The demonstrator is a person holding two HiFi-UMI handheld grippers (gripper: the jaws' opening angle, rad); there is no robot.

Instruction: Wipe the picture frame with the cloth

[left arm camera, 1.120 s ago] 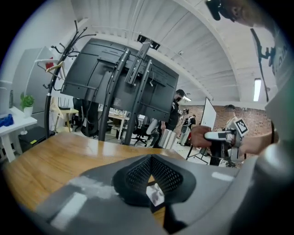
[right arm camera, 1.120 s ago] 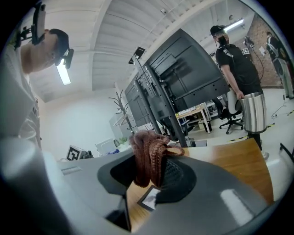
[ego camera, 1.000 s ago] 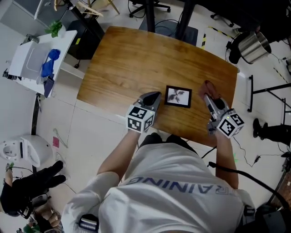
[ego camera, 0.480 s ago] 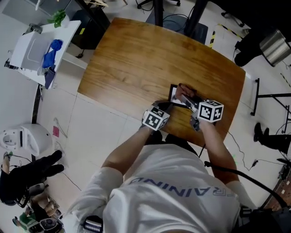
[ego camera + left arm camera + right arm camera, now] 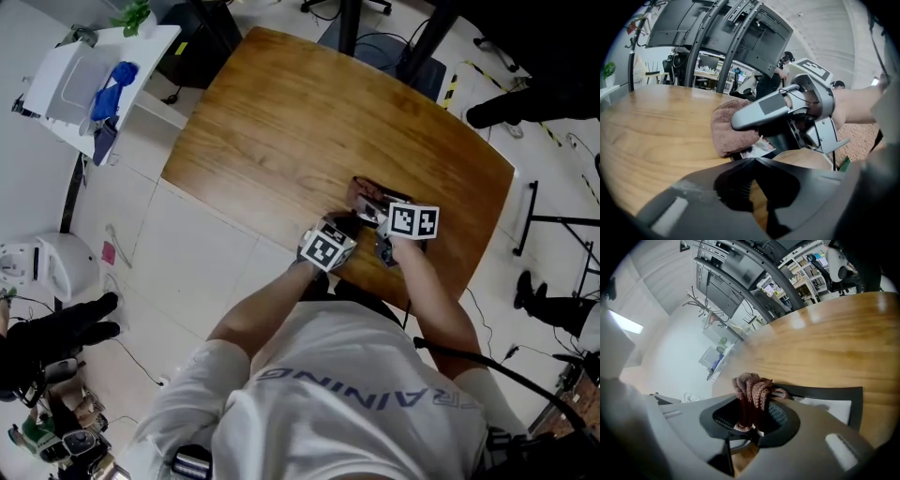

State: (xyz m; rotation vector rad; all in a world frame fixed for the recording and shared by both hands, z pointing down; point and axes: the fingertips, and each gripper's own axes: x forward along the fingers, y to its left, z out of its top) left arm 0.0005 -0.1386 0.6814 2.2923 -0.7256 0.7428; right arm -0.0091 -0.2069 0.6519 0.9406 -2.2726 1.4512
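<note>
The black picture frame (image 5: 833, 394) with a white mat lies flat near the front edge of the wooden table (image 5: 309, 112). My right gripper (image 5: 369, 208) is shut on a bunched brown cloth (image 5: 751, 391), and the cloth (image 5: 367, 188) rests on the frame's top. In the left gripper view the cloth (image 5: 730, 129) covers most of the frame (image 5: 757, 146). The left gripper (image 5: 753, 160) is shut, its tips low at the frame's near edge; whether they touch it is hidden. Both marker cubes sit close together in the head view.
A white side table (image 5: 70, 80) with a blue object (image 5: 108, 89) stands left of the wooden table. Cables and stand legs (image 5: 548, 220) cross the floor on the right. Black monitors on an arm (image 5: 740, 33) hang beyond the table's far edge.
The right gripper carried the cloth from the frame's right side onto the frame. The left gripper moved in from the frame's left to its near edge.
</note>
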